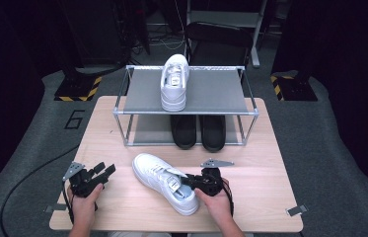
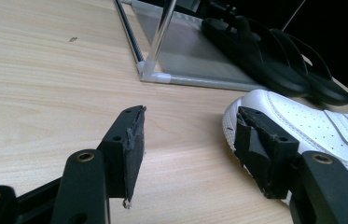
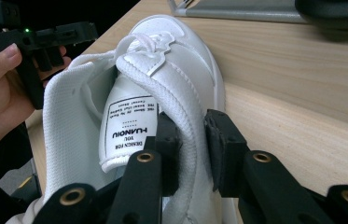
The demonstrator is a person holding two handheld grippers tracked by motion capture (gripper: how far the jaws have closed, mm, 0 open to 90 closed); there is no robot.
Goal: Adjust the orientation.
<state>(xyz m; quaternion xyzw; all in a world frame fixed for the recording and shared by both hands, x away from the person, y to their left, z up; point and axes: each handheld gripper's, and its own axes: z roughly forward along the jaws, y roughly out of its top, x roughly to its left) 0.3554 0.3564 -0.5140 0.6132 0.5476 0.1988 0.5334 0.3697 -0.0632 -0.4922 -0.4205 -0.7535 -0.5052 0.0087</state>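
Right gripper (image 1: pixel 187 180): at the near edge of the table, right of middle. Its jaws are nearly closed and pinch the padded collar of the white shoe, one jaw inside the opening and one outside, as the right gripper view (image 3: pixel 191 140) shows.

White shoe (image 1: pixel 164 181): lies on the table near the middle of the near edge, sole down, toe pointing toward the far left, heel toward the near edge. In the right gripper view (image 3: pixel 162 79) the tongue with its printed label stands beside the inner jaw.

Left gripper (image 1: pixel 106 171): near the near-left corner, held low over the bare wood. Its jaws stand wide apart with nothing between them. In the left gripper view (image 2: pixel 188 140) the toe of the white shoe (image 2: pixel 302 121) lies just behind one jaw.

Left hand (image 1: pixel 84 200): grips the left gripper from the near edge.

Right hand (image 1: pixel 216 205): holds the right gripper, just beside the shoe's heel.

Rack (image 1: pixel 221 91): a two-level metal rack stands along the far edge of the table.

Second white shoe (image 1: pixel 174 81): on the rack's top shelf, left of its middle, one end at the shelf's front edge.

Black slippers (image 1: pixel 199 131): a pair side by side on the rack's lower shelf, below the second white shoe.

Table (image 1: pixel 260 192): light wood.
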